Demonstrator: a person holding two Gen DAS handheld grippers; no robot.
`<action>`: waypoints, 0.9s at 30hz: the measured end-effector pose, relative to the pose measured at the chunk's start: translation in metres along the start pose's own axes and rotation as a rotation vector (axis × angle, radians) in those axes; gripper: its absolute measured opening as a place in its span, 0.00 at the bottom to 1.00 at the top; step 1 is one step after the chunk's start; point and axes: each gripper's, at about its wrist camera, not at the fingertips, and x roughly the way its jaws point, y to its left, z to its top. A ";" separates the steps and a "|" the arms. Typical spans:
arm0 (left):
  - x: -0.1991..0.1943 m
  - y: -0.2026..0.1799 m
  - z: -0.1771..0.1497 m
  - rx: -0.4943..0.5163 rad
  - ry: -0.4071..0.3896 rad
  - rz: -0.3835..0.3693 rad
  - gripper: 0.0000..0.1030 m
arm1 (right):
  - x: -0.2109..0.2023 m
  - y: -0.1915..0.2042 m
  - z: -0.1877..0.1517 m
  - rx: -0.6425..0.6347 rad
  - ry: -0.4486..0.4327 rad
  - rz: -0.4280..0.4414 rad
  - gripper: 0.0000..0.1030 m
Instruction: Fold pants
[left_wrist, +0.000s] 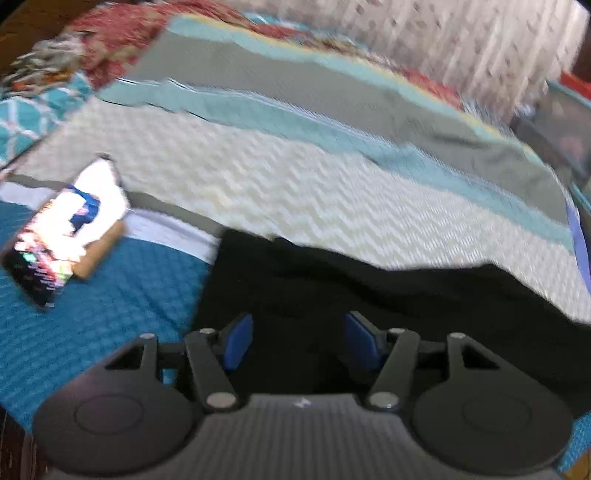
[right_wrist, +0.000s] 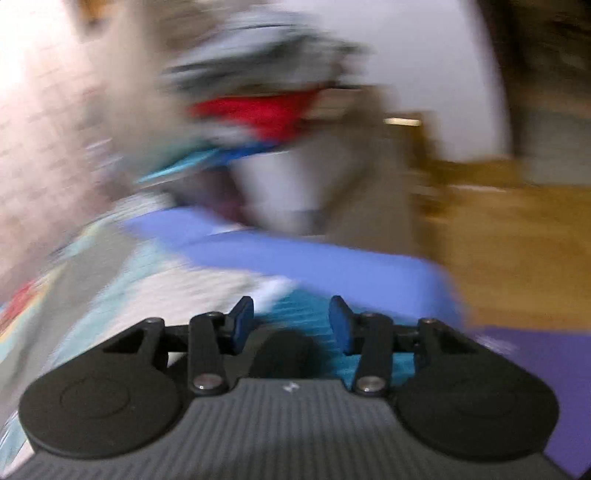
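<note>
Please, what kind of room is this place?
Probably a bedroom: a striped quilted bedspread in teal, white and grey covers a bed, with black pants lying on it and a pale patterned curtain behind.

Daylit, bright upper left – right view heavily motion-smeared; left view mildly blurred, phone screen blown out, fisheye-bent edges

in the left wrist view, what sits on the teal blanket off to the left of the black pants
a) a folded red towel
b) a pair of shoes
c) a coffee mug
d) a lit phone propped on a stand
d, a phone with a bright screen leans on a small stand on the teal blanket, left of the black pants.
</note>
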 end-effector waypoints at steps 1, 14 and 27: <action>-0.004 0.009 0.001 -0.024 -0.016 0.007 0.61 | 0.006 0.027 -0.004 -0.064 0.036 0.082 0.48; 0.024 0.058 0.003 -0.108 0.002 -0.046 0.91 | 0.086 0.355 -0.201 -0.968 0.534 0.691 0.81; 0.113 0.021 0.051 0.079 0.013 -0.051 0.42 | 0.093 0.378 -0.190 -0.929 0.338 0.666 0.11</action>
